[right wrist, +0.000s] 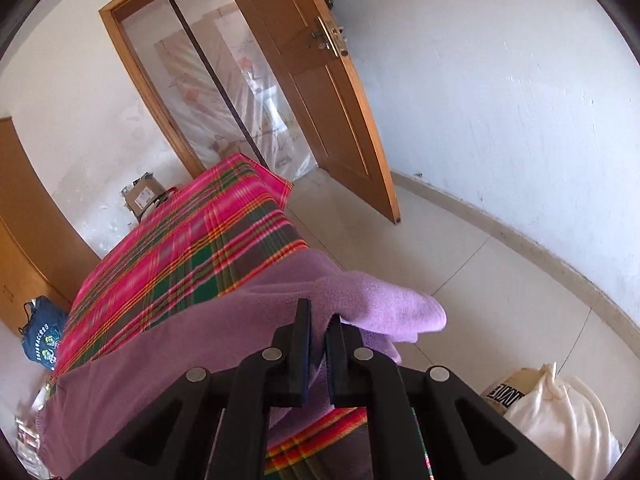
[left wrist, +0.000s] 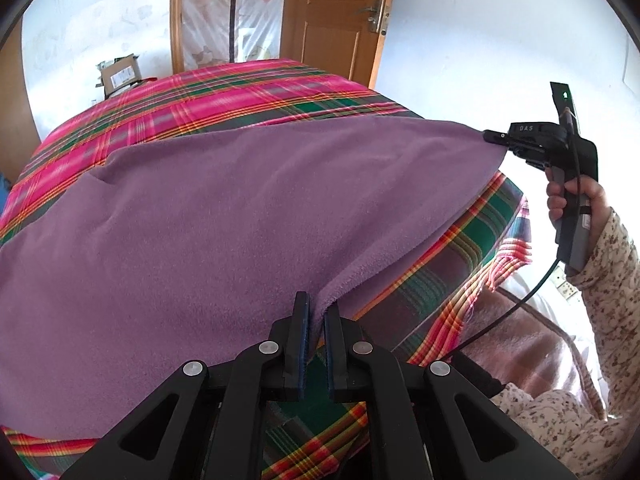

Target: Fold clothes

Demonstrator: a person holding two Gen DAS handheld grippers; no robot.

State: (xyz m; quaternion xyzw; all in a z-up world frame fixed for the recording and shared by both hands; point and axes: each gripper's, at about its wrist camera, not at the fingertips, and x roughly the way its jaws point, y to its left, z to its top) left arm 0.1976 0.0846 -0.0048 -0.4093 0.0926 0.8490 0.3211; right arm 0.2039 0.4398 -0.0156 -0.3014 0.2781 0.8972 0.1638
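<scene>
We have the purple fleece garment (left wrist: 224, 216) spread over the plaid bedcover (left wrist: 224, 88), filling the left-wrist view from 9 o'clock through centre. Left gripper (left wrist: 316, 320) is clamped on the fleece's near corner, cloth pinched between its pads at 6 o'clock. Right gripper (right wrist: 318, 324) is likewise clamped on a bunched corner of the fleece; from the left-wrist view we see it at 3 o'clock, holding the far corner off the bed's edge, a hand (left wrist: 568, 200) on its handle.

Judgement: we are carrying one edge over to make a fold. To do it well, we should keep the span between both grips taut and level, lower both corners together onto the opposite edge, and match corners before letting go. The right corner looks wadded; it may need smoothing. The open door (right wrist: 320, 100) is well apart.
</scene>
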